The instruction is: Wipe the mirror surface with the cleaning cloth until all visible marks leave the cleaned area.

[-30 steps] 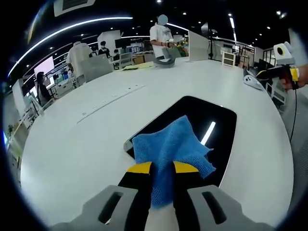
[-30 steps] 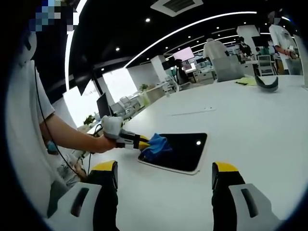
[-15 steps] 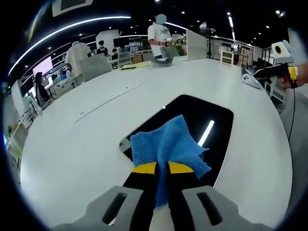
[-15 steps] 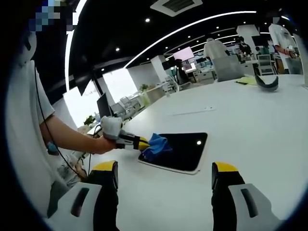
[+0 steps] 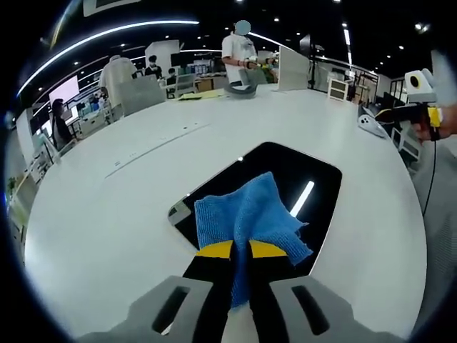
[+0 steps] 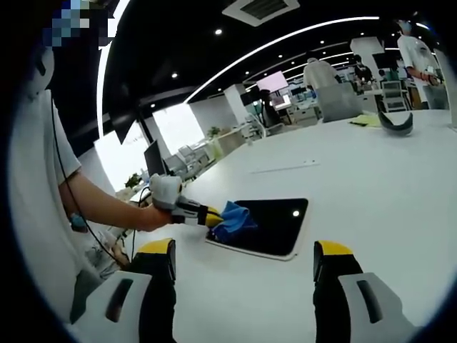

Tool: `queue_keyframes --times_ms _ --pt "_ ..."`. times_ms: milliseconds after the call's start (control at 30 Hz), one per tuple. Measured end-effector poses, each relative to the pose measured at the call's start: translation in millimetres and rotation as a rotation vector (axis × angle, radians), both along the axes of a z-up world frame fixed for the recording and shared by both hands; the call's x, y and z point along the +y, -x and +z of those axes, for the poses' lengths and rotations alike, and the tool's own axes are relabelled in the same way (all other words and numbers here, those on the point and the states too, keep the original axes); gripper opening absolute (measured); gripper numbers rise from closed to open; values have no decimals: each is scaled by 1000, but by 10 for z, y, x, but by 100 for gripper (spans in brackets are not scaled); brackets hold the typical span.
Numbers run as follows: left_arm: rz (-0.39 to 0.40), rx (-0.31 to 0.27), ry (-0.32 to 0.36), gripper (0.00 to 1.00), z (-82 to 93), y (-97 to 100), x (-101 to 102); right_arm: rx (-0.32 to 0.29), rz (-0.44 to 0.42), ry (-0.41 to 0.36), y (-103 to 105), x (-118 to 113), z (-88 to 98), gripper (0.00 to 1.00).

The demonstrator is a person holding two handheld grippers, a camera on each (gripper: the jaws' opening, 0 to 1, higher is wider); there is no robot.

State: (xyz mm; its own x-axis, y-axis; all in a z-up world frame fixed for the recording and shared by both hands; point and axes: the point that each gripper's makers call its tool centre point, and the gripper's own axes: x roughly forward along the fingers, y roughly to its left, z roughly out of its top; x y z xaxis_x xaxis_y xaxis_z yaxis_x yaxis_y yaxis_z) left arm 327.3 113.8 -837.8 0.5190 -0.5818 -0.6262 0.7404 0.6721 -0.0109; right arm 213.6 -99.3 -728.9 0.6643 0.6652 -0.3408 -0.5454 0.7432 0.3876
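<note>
The left gripper (image 5: 240, 250), jaws closed on a blue cleaning cloth (image 5: 246, 214), presses it onto the mirror's (image 5: 300, 179) near corner. The right gripper (image 6: 243, 261) hovers wide open and empty above bare white table (image 6: 371, 186).

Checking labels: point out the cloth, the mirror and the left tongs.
cloth (image 5: 246, 214), left gripper view, middle of blue fabric.
mirror (image 5: 300, 168), left gripper view, bare dark glass.
left tongs (image 5: 240, 249), left gripper view, between the yellow tips.
</note>
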Motion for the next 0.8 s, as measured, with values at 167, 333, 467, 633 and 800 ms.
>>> queue_keyframes --times_ms 167,333,467,633,800 --pt "-12 0 -6 5 2 28 -42 0 -1 -1 0 -6 -6 78" --pt "-18 8 5 5 0 65 -92 -3 -4 -4 -13 -20 -8 78" --pt "-33 4 4 5 -2 89 -135 -1 -2 -7 -13 -13 -6 77" --pt "-38 8 7 5 -4 99 -176 -4 -5 -14 -18 -18 15 77" --pt "-58 10 12 5 -7 113 -250 0 -5 -9 -7 -27 -1 77"
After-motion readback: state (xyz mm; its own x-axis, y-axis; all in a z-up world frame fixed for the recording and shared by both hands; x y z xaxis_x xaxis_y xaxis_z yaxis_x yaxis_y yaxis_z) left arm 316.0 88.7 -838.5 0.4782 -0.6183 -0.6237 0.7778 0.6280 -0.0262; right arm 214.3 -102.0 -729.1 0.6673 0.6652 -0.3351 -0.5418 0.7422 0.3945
